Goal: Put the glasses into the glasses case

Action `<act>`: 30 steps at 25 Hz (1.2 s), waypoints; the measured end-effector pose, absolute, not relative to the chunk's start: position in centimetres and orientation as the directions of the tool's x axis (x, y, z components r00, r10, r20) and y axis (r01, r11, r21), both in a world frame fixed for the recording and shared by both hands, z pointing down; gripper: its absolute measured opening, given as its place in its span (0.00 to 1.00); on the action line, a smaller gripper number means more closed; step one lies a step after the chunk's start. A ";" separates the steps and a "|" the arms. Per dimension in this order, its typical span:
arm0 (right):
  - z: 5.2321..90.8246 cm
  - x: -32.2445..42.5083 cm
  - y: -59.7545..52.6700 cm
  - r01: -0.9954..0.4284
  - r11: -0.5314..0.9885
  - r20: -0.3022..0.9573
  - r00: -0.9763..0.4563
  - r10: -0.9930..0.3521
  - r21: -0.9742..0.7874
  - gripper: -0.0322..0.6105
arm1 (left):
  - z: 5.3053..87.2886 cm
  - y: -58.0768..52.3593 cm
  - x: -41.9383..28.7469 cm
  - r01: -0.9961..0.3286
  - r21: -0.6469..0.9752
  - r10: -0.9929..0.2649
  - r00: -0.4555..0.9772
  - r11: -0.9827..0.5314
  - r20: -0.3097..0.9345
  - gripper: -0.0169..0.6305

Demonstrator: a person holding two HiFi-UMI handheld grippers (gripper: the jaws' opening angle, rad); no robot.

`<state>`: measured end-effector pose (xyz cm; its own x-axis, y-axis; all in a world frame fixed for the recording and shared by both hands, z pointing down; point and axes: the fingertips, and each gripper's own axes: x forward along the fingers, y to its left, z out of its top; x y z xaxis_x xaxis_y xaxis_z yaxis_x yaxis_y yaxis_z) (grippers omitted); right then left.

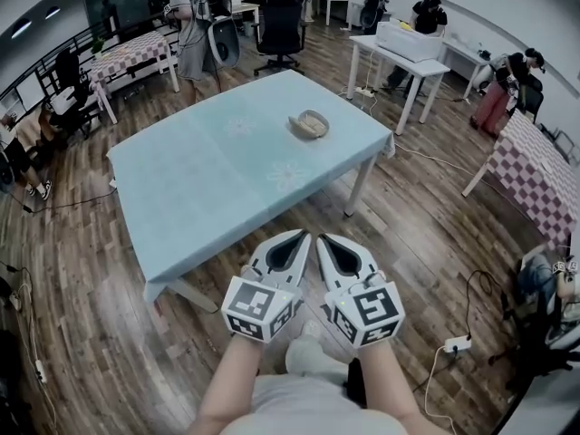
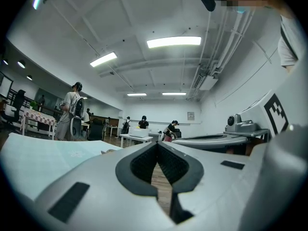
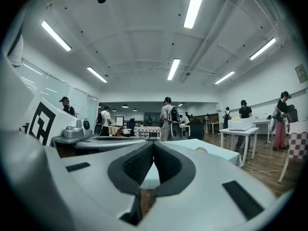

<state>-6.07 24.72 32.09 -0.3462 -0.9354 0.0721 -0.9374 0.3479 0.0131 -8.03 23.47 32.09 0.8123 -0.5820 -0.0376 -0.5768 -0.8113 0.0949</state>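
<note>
The left gripper (image 1: 303, 235) has its jaws pressed tip to tip with nothing between them; the right gripper (image 1: 323, 237) is the same, closed and empty; the two are held side by side, nearly touching, low in front of the person's body and short of the table (image 1: 195, 184).

The tan oval object (image 1: 309, 123) near the table's far right edge is probably the glasses case; the glasses themselves cannot be made out from here.

The risks, as I judge them: the long reach could bring a closed jaw down onto the case and shove it towards the edge; the grippers could knock together; the blue cloth could drag.
</note>
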 end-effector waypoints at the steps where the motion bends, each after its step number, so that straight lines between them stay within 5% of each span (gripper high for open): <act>1: 32.0 -5.8 24.1 -0.937 0.350 0.071 -0.348 -0.935 0.012 0.06 | 32.1 22.8 -7.8 -0.579 0.097 -0.585 0.810 -0.809 -0.037 0.04; 30: 33.5 2.8 7.6 -0.928 0.372 0.105 -0.371 -0.923 -0.010 0.06 | 33.5 6.9 -0.2 -0.619 0.136 -0.627 0.779 -0.773 -0.020 0.04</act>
<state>2.75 7.56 33.49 -0.3707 -0.9228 0.1052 -0.9283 0.3717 -0.0105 -0.15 6.91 33.47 0.7789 -0.6269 -0.0195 -0.6191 -0.7734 0.1362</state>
